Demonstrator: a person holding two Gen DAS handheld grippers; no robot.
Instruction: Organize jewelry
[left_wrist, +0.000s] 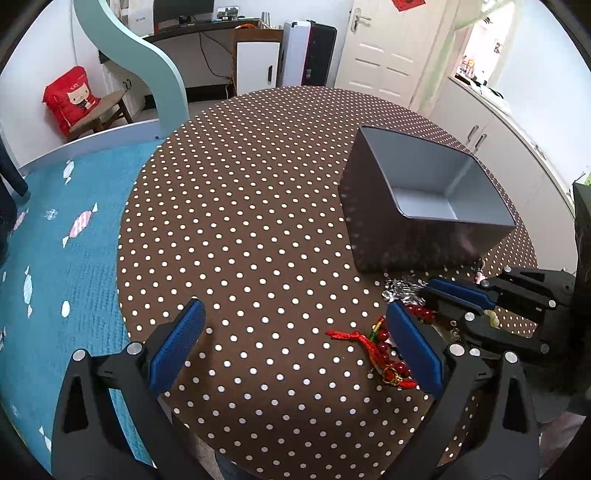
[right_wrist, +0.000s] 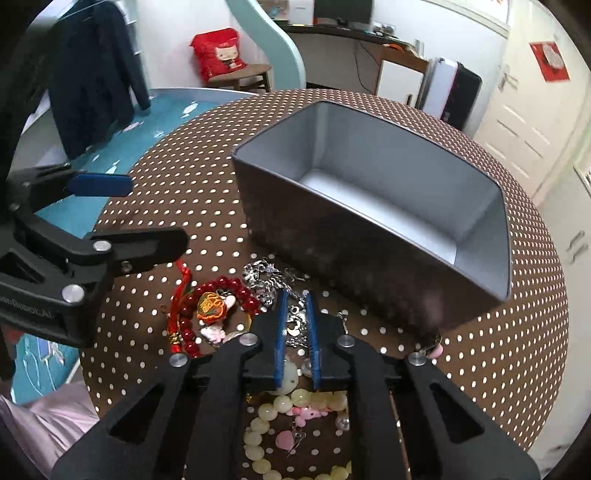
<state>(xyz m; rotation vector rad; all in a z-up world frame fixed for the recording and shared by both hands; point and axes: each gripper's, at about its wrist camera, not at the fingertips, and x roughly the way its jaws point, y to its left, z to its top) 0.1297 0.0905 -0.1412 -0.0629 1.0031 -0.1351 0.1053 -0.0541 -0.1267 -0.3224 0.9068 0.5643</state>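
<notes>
1. My right gripper (right_wrist: 295, 295) has its jaws pinched on the silver chain (right_wrist: 264, 277), low on the counter (right_wrist: 498, 350).
2. My left gripper (left_wrist: 295, 314) hangs with jaws wide apart, beside the red bead bracelet (right_wrist: 221, 291).
3. The grey box (right_wrist: 369, 266) sits just behind the jewelry.

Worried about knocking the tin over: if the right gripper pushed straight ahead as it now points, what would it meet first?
Probably the silver chain lying between its fingertips, then the near wall of the metal box just behind. The right gripper is nearly closed around the chain; depth is uncertain.
</notes>
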